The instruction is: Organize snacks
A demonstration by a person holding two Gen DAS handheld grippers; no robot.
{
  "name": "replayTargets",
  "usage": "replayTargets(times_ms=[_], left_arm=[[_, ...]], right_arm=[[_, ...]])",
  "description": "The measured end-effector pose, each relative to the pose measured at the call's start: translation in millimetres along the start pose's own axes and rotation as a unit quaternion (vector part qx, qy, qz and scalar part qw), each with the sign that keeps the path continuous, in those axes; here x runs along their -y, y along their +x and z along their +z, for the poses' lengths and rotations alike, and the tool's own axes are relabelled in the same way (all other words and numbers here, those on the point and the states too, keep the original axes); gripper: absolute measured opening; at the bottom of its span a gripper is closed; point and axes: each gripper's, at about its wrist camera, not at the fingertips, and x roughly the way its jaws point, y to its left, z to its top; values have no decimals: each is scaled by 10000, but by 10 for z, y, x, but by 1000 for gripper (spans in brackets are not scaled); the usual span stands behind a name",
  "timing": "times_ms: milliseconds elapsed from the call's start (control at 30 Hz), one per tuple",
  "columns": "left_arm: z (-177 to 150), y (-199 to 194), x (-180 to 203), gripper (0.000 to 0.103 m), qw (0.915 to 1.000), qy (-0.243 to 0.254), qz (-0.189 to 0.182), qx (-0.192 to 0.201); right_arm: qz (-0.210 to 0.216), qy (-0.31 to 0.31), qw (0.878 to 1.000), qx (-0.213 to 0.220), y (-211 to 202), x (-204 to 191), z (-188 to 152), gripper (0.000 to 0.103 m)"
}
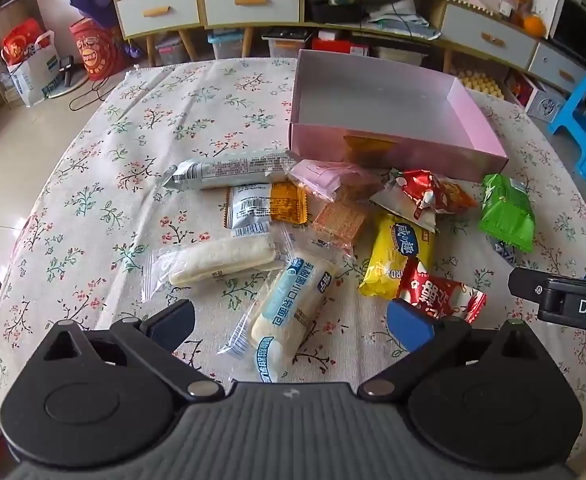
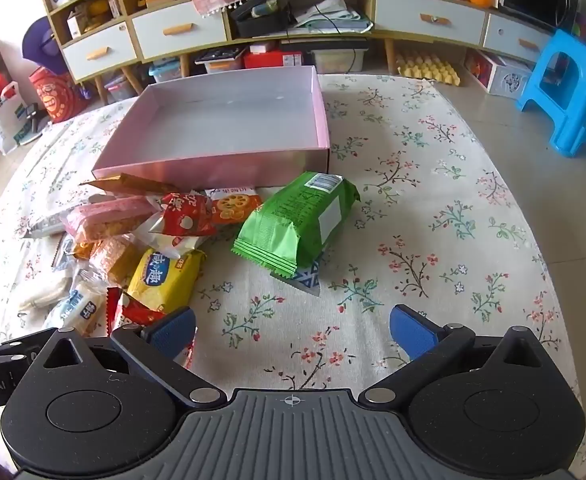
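Between the blue pads of the left gripper [image 1: 291, 322] lies a long soft bread pack [image 1: 291, 308] in clear, shiny wrap with a light blue label. The jaws stand wide open and hold nothing; the pads do not touch the pack. The right gripper [image 2: 292, 330] is wide open too, with only the flowered cloth [image 2: 433, 216] under it, and it holds nothing.

Just past the right gripper's left pad sits a crinkly red pack [image 1: 441, 290], touching a smooth yellow pack [image 1: 399, 256]. A puffy green bag [image 2: 299, 222] lies on a small blue and white packet, near the right corner of the pink box.

The pink box [image 1: 477, 108] is made of card, flat and square, with low walls and a plain white inside. All the snacks lie in a messy heap on the cloth, just in front of the box. None are inside it.

Nearest the box are one long silver pack [image 1: 229, 170], one pink wafer pack [image 1: 325, 178] and one red and white bag [image 1: 421, 196]. Next come one silver and orange pack [image 1: 267, 206], one clear pack of brown crackers [image 1: 339, 220] and a second bread pack [image 1: 221, 260]. That makes two bread packs and one green bag.
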Motion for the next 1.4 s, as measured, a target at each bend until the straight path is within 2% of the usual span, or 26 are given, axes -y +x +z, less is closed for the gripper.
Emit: replayTargets(times_ms=[33, 167, 200, 700, 1400], left_arm=[[-3, -5, -26, 103, 10000, -63, -68, 19], [58, -79, -41, 103, 10000, -58, -48, 24], [72, -88, -7, 103, 10000, -56, -15, 20], [14, -46, -67, 103, 9998, -47, 48, 174], [-2, -2, -116, 103, 9998, -90, 82, 136]], right_arm=[[95, 100, 9999, -66, 6, 24, 4, 103], [76, 49, 9999, -56, -5, 57, 20, 103], [66, 26, 10000, -16, -8, -35, 26, 103], [42, -120, 9998, 119, -52, -105, 70, 103], [92, -121, 9998, 88, -56, -114, 61, 103]])
